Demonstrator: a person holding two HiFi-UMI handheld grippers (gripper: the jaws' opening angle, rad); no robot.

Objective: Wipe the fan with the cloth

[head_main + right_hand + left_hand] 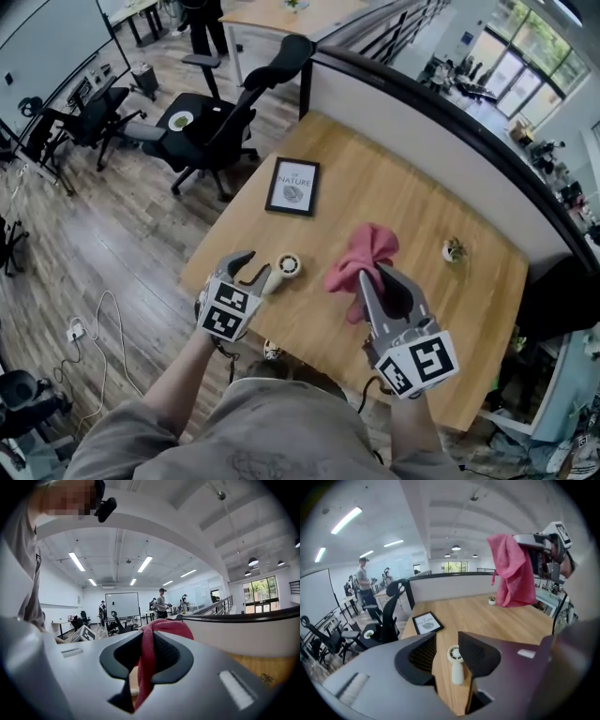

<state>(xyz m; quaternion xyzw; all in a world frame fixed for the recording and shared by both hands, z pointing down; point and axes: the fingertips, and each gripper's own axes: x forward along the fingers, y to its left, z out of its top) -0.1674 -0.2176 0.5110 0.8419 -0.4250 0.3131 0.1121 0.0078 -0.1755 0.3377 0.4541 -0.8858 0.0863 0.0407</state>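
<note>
Left tongs [254, 267]: jaws stand partly apart, pads pressing on nothing. The left gripper view looks through the gap onto the fan [284, 268], which lies below on the counter [394, 187] and touches neither jaw.

Fan: small, white, hand-held type. It lies flat on the wood near the counter's front left edge, round head away from the person, handle pointing back toward the left tongs. In the head view it sits just beside the left jaw tips; whether they touch cannot be told from that view.

Right tongs [380, 277]: jaws clamped narrow on the pink cloth [367, 251]. A fold runs between the pads and bunches up past the tips. The left gripper view shows the rest hanging loose below the tongs, clear of the counter.

Cloth and fan are apart, cloth to the fan's right.

Also on the counter: a framed picture [292, 186] beyond the fan and a small potted plant [455, 249] toward the far right. A black office chair [220, 127] stands off the left end.
</note>
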